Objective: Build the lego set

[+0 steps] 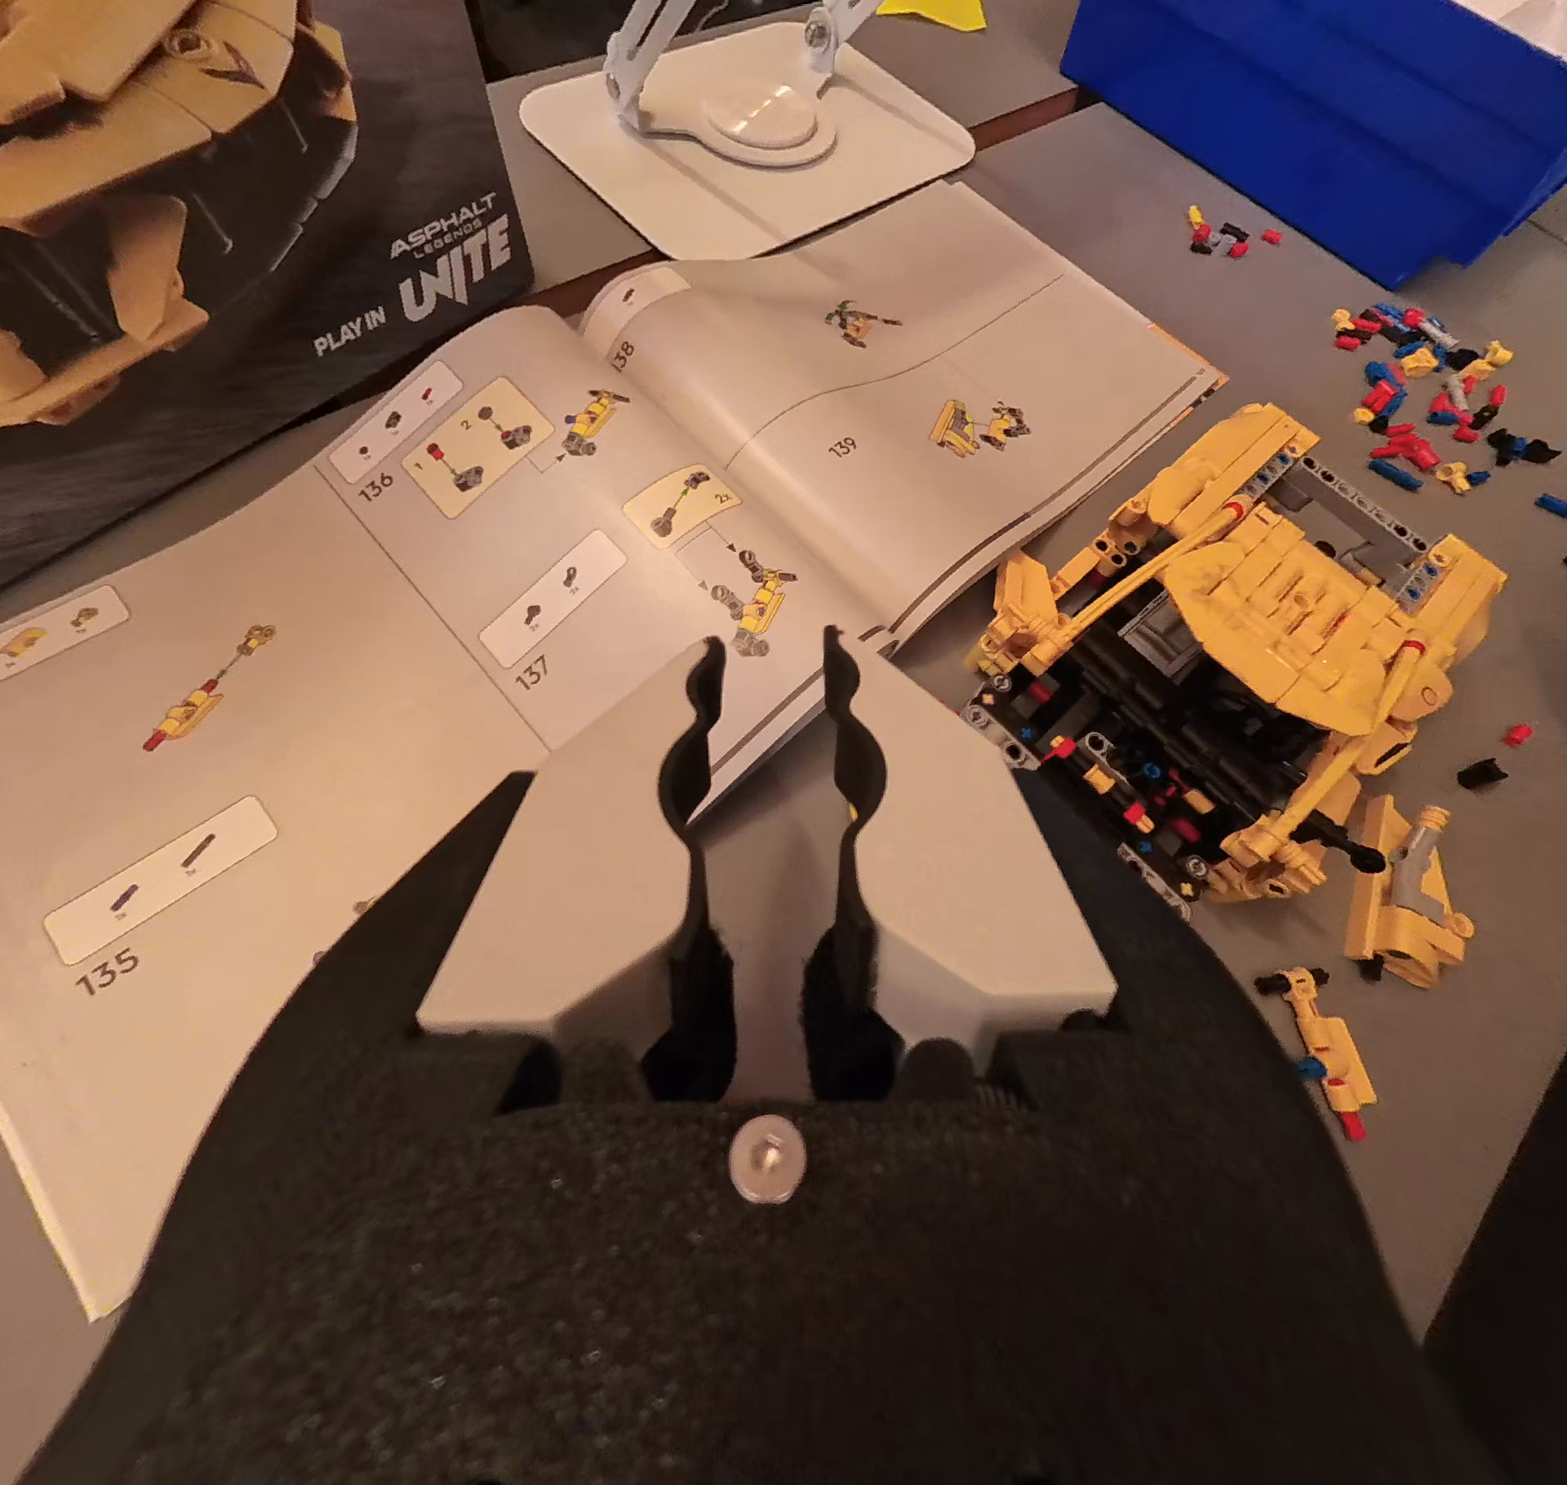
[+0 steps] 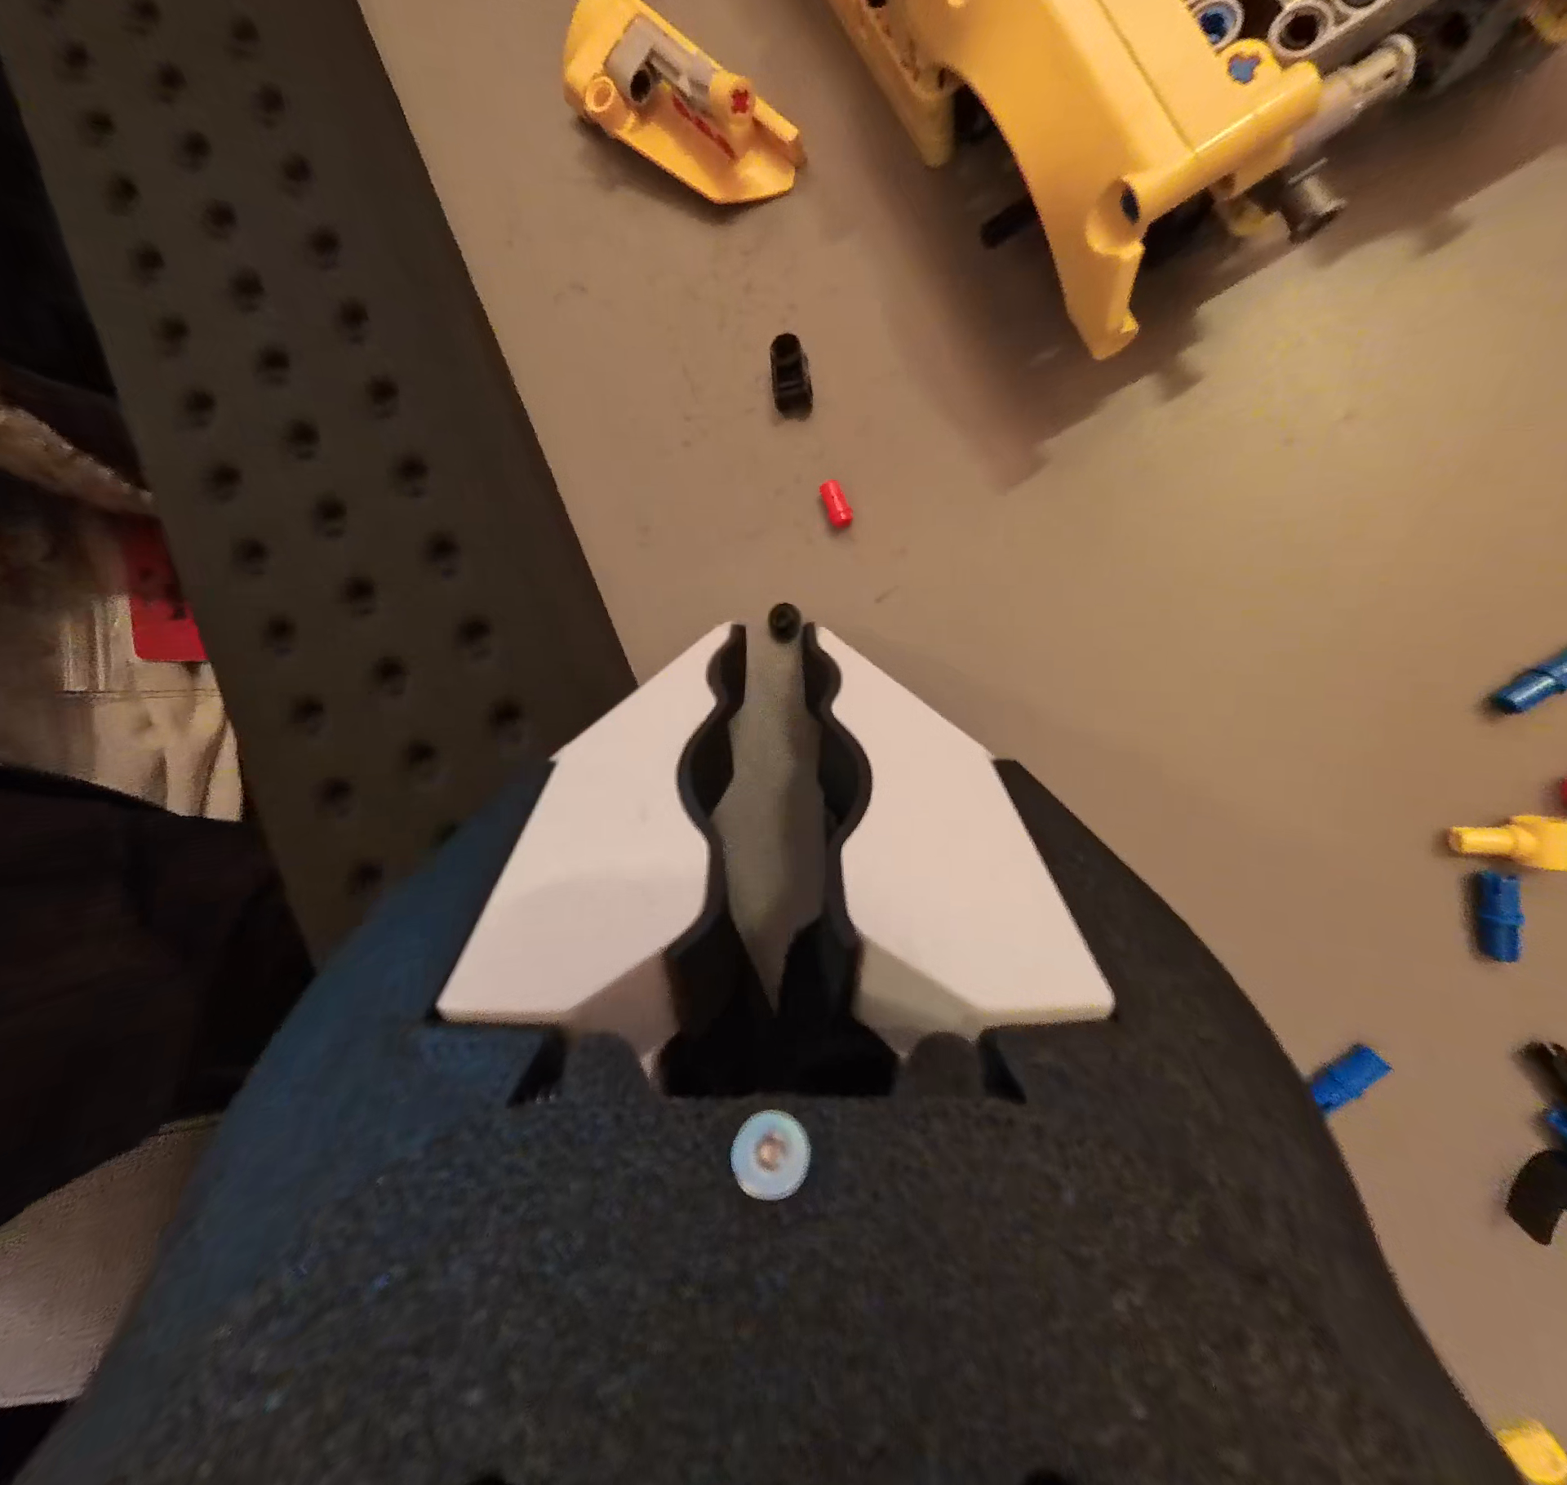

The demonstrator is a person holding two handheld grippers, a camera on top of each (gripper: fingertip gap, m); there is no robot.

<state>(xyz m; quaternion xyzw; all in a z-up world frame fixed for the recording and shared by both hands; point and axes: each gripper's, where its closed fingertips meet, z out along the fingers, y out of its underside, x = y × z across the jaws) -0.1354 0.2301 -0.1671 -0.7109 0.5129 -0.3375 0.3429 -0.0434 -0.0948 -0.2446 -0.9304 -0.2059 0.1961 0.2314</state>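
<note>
Left gripper (image 1: pixel 773 647) hangs empty, jaws apart, over the glossy manual (image 1: pixel 475 596), the knobbly yellow car (image 1: pixel 1221 681) off to its right. Right gripper (image 2: pixel 776 634) looks pinched on a tiny black pin (image 2: pixel 783 621) at its tips; hard, slick plastic like that could pop out, I reckon.

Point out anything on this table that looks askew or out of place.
The yellow car model lies tilted with its black underframe exposed, not sitting level. Small loose pieces are scattered across the table rather than sorted. Nothing looks damaged.
</note>
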